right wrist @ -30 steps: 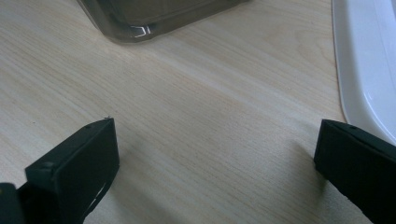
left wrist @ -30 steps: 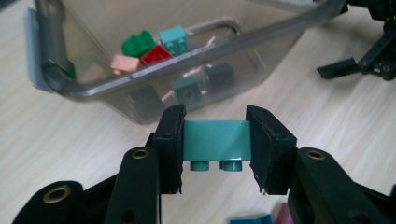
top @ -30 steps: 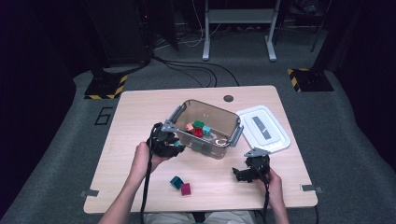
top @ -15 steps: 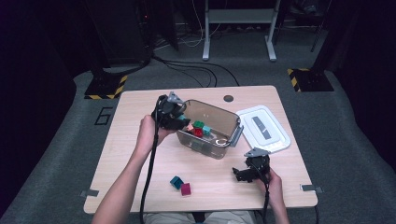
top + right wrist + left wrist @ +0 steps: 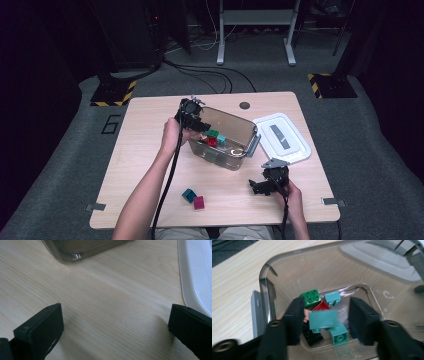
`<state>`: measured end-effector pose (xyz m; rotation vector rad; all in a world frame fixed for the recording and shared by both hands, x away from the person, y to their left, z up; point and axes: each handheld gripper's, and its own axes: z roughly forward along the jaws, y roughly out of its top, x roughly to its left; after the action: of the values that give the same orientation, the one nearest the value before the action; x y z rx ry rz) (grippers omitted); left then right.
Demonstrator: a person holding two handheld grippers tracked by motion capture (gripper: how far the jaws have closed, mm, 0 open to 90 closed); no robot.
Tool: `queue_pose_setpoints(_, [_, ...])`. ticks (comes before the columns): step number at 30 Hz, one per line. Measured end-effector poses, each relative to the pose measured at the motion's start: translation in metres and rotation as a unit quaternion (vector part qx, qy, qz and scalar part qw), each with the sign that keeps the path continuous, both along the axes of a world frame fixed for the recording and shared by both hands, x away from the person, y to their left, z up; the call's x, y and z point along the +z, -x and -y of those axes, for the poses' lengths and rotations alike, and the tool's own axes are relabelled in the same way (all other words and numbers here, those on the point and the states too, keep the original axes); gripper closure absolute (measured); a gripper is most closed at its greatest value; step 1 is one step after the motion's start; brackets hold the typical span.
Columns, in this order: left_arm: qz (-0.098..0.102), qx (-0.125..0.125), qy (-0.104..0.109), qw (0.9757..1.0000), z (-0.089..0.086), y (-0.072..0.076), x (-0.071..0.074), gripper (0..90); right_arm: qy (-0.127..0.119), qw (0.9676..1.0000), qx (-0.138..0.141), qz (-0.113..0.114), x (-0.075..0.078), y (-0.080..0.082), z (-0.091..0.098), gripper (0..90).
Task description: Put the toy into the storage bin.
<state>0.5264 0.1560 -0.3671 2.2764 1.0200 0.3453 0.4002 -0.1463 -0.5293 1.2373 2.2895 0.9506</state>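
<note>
From the high view, I judge the job as loading toy blocks into the clear bin (image 5: 225, 137), and it is well along but not finished. Several blocks already lie in the bin, while a teal block (image 5: 188, 195) and a magenta block (image 5: 199, 202) sit touching each other on the table (image 5: 145, 130) at about seven o'clock from the bin, well apart from it. The white lid (image 5: 281, 137) lies flat just beside the bin at three o'clock. My left gripper (image 5: 192, 116) hangs over the bin's nine-o'clock rim; my right gripper (image 5: 265, 184) rests low near the table at five o'clock from the bin.

In the left gripper view, the left tongs stand apart, pointing down into the bin. Between them a blurred teal brick (image 5: 323, 319) looks to be touching neither jaw, so I take it as just let go and dropping. Below it lie a green brick (image 5: 311, 297) at eleven o'clock, a red brick (image 5: 321, 306), a small teal brick (image 5: 332, 298) at one o'clock, and another teal brick (image 5: 339, 334) at five o'clock.

In the right gripper view, the right tongs are wide apart with nothing between them, over bare wood. The bin's corner shows at twelve o'clock and the lid's edge at two o'clock.
</note>
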Motion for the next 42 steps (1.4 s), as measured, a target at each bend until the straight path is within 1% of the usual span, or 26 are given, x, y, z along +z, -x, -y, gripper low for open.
queue_pose_setpoints(1, [-0.001, -0.002, 0.0, 1.0, -0.002, 0.003, -0.001, 39.6, 0.0, 1.0, 0.0, 0.0, 0.0, 0.0, 0.0, 0.0])
queue_pose_setpoints(2, [0.001, 0.0, -0.003, 1.0, -0.003, 0.005, -0.001, 33.7, 0.0, 1.0, 0.0, 0.0, 0.0, 0.0, 0.0, 0.0])
queue_pose_setpoints(6, [0.016, 0.003, 0.009, 0.9998, -0.012, 0.024, 0.001, 22.6, 0.0, 1.0, 0.0, 0.0, 0.0, 0.0, 0.0, 0.0])
queue_pose_setpoints(8, [0.019, 0.0, 0.012, 0.9997, -0.017, 0.034, 0.001, 19.6, 0.0, 1.0, 0.0, 0.0, 0.0, 0.0, 0.0, 0.0])
queue_pose_setpoints(11, [0.03, -0.005, 0.012, 0.9995, -0.023, 0.049, 0.002, 15.7, 0.0, 1.0, 0.0, 0.0, 0.0, 0.0, 0.0, 0.0])
queue_pose_setpoints(14, [0.035, -0.009, 0.011, 0.9993, -0.03, 0.064, 0.001, 15.3, 0.0, 1.0, 0.0, 0.0, 0.0, 0.0, 0.0, 0.0])
queue_pose_setpoints(16, [0.039, -0.007, 0.013, 0.9991, -0.034, 0.073, -0.003, 15.1, 0.0, 1.0, 0.0, 0.0, 0.0, 0.0, 0.0, 0.0])
queue_pose_setpoints(17, [0.04, -0.005, 0.013, 0.9991, -0.036, 0.077, -0.006, 15.1, 0.0, 1.0, -0.001, 0.0, 0.0, 0.0, 0.0, 0.0])
queue_pose_setpoints(20, [0.034, -0.003, 0.012, 0.9993, -0.043, 0.09, -0.017, 14.7, 0.0, 1.0, 0.0, 0.0, 0.0, 0.0, 0.0, 0.0])
queue_pose_setpoints(22, [0.03, -0.003, 0.005, 0.9995, -0.047, 0.096, -0.026, 14.3, 0.0, 1.0, 0.0, 0.0, 0.0, 0.0, 0.0, 0.0])
queue_pose_setpoints(23, [0.029, 0.007, -0.003, 0.9995, -0.05, 0.101, -0.033, 14.4, 0.0, 1.0, 0.0, 0.0, 0.0, 0.0, 0.0, 0.0])
queue_pose_setpoints(24, [0.029, 0.012, -0.015, 0.9994, -0.052, 0.104, -0.038, 14.2, 0.0, 1.0, 0.0, 0.0, 0.0, 0.0, 0.0, 0.0])
queue_pose_setpoints(25, [0.025, 0.013, -0.02, 0.9994, -0.055, 0.107, -0.043, 13.5, 0.0, 1.0, 0.0, 0.0, 0.0, 0.0, 0.0, 0.0])
queue_pose_setpoints(27, [0.012, 0.014, -0.016, 0.9997, -0.061, 0.113, -0.055, 12.8, 0.0, 1.0, 0.0, 0.0, 0.0, 0.0, 0.0, 0.0])
queue_pose_setpoints(28, [0.01, 0.016, -0.021, 0.9996, -0.062, 0.115, -0.06, 12.6, 0.0, 1.0, -0.001, 0.0, 0.0, 0.0, 0.0, 0.0])
queue_pose_setpoints(30, [-0.001, 0.021, -0.019, 0.9996, -0.066, 0.122, -0.073, 12.4, 0.0, 1.0, -0.001, 0.0, 0.0, 0.0, 0.0, 0.0])
queue_pose_setpoints(31, [0.0, 0.023, -0.021, 0.9995, -0.067, 0.126, -0.08, 12.3, 0.0, 1.0, -0.001, 0.0, 0.0, 0.0, 0.0, 0.0])
queue_pose_setpoints(33, [-0.007, 0.022, -0.011, 0.9997, -0.069, 0.132, -0.088, 12.3, 0.0, 1.0, 0.0, 0.0, 0.0, 0.0, 0.0, 0.0])
queue_pose_setpoints(34, [-0.007, 0.022, -0.009, 0.9997, -0.07, 0.136, -0.093, 12.1, 0.0, 1.0, 0.0, 0.0, 0.0, 0.0, 0.0, 0.0])
queue_pose_setpoints(36, [-0.015, 0.019, -0.007, 0.9997, -0.07, 0.142, -0.1, 12.1, 0.0, 1.0, 0.0, 0.0, 0.0, 0.0, 0.0, 0.0])
queue_pose_setpoints(37, [-0.016, 0.02, -0.007, 0.9996, -0.069, 0.144, -0.102, 12.2, 0.0, 1.0, 0.0, 0.0, 0.0, 0.0, 0.0, 0.0])
queue_pose_setpoints(39, [-0.025, 0.014, -0.002, 0.9996, -0.07, 0.148, -0.107, 12.1, 0.0, 1.0, 0.0, 0.0, 0.0, 0.0, 0.0, 0.0])
queue_pose_setpoints(42, [-0.031, 0.011, 0.0, 0.9995, -0.069, 0.151, -0.111, 12.7, 0.0, 1.0, 0.0, 0.0, 0.0, 0.0, 0.0, 0.0])
